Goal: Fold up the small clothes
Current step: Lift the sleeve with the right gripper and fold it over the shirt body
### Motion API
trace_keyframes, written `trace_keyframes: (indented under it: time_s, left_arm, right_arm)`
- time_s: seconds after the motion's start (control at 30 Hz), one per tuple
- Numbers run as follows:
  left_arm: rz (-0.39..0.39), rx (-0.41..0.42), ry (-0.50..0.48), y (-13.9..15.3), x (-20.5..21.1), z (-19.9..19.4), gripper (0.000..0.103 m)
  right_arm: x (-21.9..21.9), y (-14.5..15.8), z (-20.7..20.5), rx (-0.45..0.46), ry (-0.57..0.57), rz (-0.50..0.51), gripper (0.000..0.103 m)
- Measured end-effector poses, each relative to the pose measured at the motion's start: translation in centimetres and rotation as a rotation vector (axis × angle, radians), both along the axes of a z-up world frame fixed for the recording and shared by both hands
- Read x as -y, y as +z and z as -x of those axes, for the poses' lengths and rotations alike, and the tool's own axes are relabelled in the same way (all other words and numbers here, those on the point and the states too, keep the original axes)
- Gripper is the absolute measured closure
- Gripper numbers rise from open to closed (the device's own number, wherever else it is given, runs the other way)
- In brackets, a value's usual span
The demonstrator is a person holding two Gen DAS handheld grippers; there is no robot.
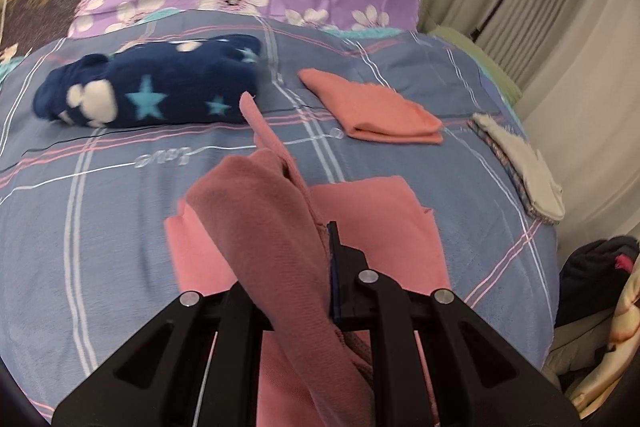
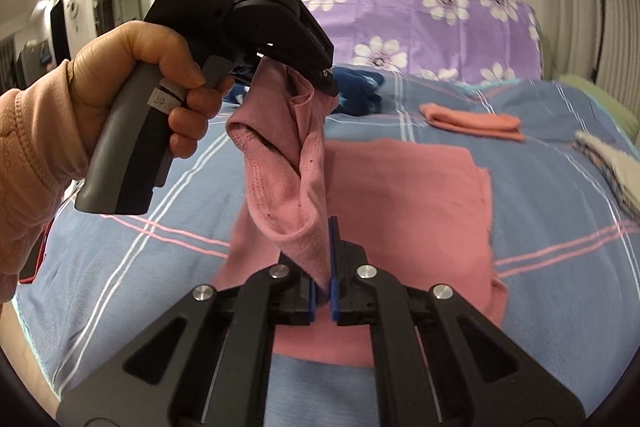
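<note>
both grippers are clamped on the pink garment (image 2: 280,163): left gripper (image 2: 326,83) pinching its upper end, right gripper (image 2: 326,259) nipped tight on the lower edge, the cloth lifted over the bed (image 2: 120,267), folded orange cloth (image 1: 372,107) lying beyond.

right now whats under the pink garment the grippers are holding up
A flat pink cloth lies on the blue plaid bedsheet beneath the lifted pink knit garment. The sheet under that cloth is covered.
</note>
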State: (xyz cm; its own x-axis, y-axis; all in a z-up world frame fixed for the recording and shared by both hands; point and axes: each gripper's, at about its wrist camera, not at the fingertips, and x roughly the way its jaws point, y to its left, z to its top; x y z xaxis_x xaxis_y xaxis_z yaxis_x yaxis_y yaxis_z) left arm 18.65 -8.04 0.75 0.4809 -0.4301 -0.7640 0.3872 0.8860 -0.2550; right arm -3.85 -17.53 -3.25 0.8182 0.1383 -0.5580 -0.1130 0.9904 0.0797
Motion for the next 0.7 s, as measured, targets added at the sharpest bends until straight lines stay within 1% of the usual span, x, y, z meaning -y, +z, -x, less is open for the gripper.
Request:
trace_keyframes:
  time_s: [0.2, 0.33, 0.47, 0.57, 0.7]
  left_arm:
    - [-0.068, -0.018, -0.05, -1.5, 5.6, 0.1, 0.093]
    - [-0.151, -0.016, -0.088, -2.7, 9.2, 0.0, 0.093]
    - [-0.247, -0.01, -0.11, -4.5, 12.3, -0.2, 0.093]
    - [-0.284, -0.009, -0.125, -5.4, 13.6, -0.3, 0.092]
    - [-0.33, 0.011, -0.149, -5.9, 14.8, -0.1, 0.092]
  right_arm:
    - [4.2, -1.2, 0.3, -0.037, -0.058, -0.067, 0.099]
    - [6.8, -2.3, 0.3, -0.076, -0.11, -0.12, 0.099]
    - [8.9, -3.7, 0.0, -0.129, -0.124, -0.19, 0.099]
    - [9.9, -4.6, -0.3, -0.167, -0.125, -0.245, 0.099]
    - [10.7, -5.0, -0.4, -0.184, -0.125, -0.283, 0.099]
